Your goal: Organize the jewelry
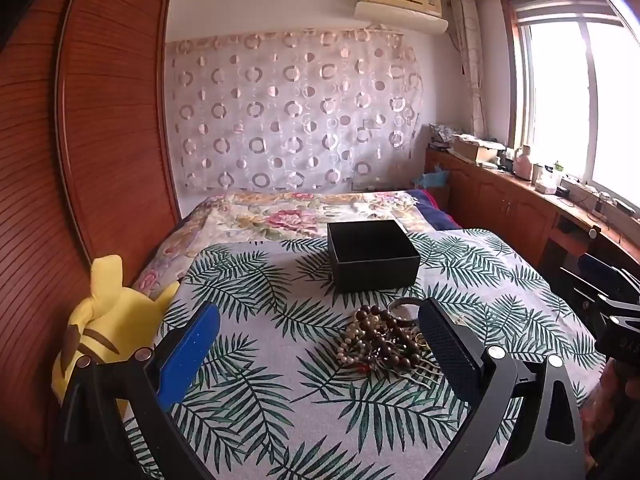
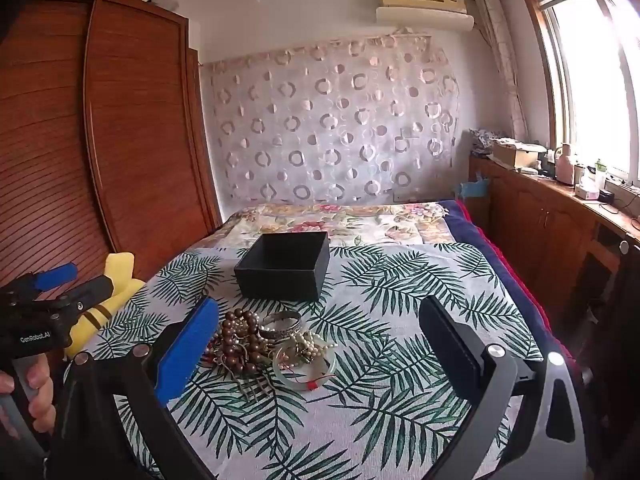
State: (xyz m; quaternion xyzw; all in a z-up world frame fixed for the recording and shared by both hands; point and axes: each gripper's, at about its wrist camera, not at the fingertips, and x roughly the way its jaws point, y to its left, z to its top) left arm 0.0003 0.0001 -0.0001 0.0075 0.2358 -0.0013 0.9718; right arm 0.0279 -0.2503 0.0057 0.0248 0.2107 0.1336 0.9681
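Observation:
A tangled pile of jewelry [image 1: 380, 340] [image 2: 260, 344] lies on a leaf-print cloth [image 1: 280, 380] [image 2: 380, 360]: brown bead strings, pearl strands, a silver bangle [image 2: 281, 324] and a pale jade bangle [image 2: 306, 368]. Behind it stands an open, empty black box [image 1: 372, 256] [image 2: 284, 266]. My left gripper [image 1: 320, 320] is open, hovering short of the pile, with its dark right finger in front of the pile's right side. My right gripper [image 2: 320, 320] is open too, its blue left finger beside the brown beads. Neither holds anything.
A yellow plush toy [image 1: 104, 320] [image 2: 108, 300] sits at the cloth's left edge beside a wooden wardrobe [image 1: 80, 140]. The floral bedspread [image 1: 300, 212] stretches behind the box. A wooden cabinet [image 2: 560, 220] with clutter runs along the window on the right.

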